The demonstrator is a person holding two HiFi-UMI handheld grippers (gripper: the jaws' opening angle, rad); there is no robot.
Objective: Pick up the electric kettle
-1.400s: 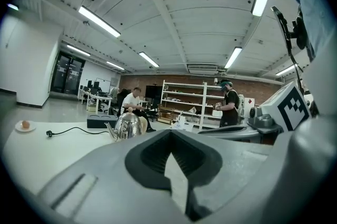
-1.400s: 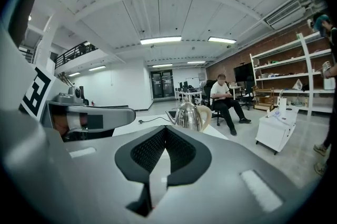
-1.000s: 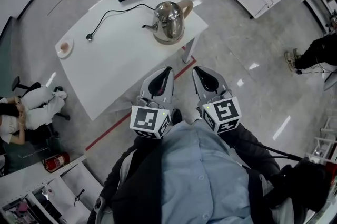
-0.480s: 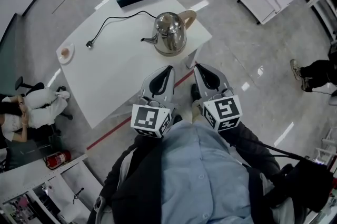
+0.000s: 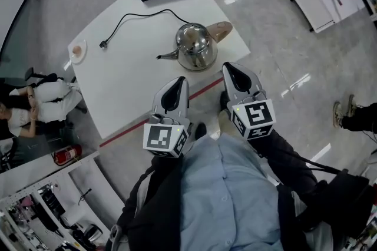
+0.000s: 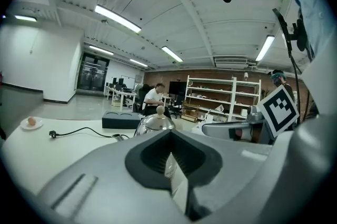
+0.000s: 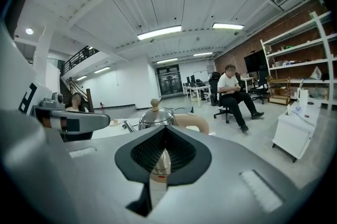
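**Left tool (image 5: 178, 82) and right tool (image 5: 231, 68) moved nearer the kettle (image 5: 196, 46)**

The kettle stands on the white worktop (image 5: 126, 82), at 1 o'clock from the left tool and 10 o'clock from the right tool. Both tools are pinched narrow, holding nothing.

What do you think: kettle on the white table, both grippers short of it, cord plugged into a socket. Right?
No: the plug lies loose on the white table, per the head view. The kettle is on that table, left gripper and right gripper short of it.
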